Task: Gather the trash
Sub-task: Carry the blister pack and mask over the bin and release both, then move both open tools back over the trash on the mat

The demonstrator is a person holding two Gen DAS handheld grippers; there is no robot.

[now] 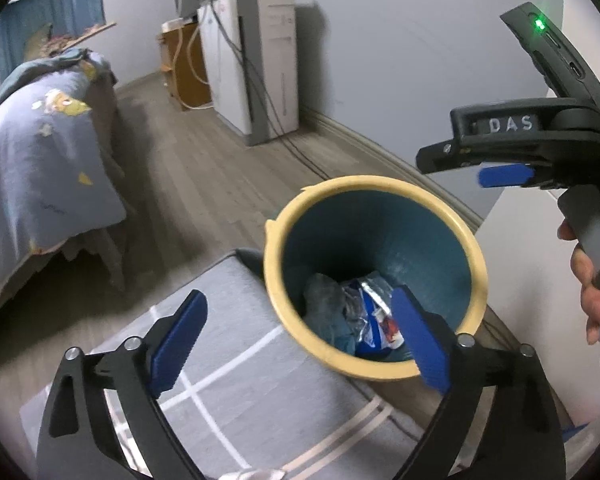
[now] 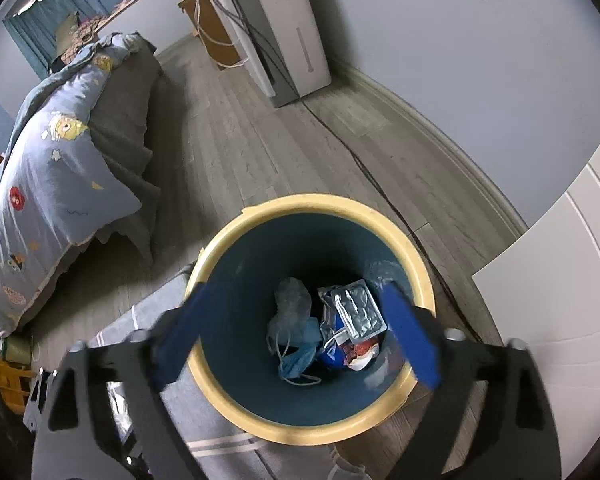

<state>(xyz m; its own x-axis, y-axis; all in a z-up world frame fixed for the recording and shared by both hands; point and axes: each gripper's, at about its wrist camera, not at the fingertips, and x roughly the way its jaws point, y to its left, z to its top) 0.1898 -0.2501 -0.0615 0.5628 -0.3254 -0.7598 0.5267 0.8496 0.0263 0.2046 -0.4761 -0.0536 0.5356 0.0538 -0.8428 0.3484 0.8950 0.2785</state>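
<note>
Right wrist view: right tool gapes wide above bin holding wrappers; left tool wide too.

Hidden, cropped and blurred items

Bin: floor mostly covered by wrappers and a blue mask; print on the wrappers unreadable. Right gripper: fingers motion-blurred in its own view. Bed: cut off at left edge. White cabinet: top cropped. Rug: partly hidden behind left gripper.
</note>
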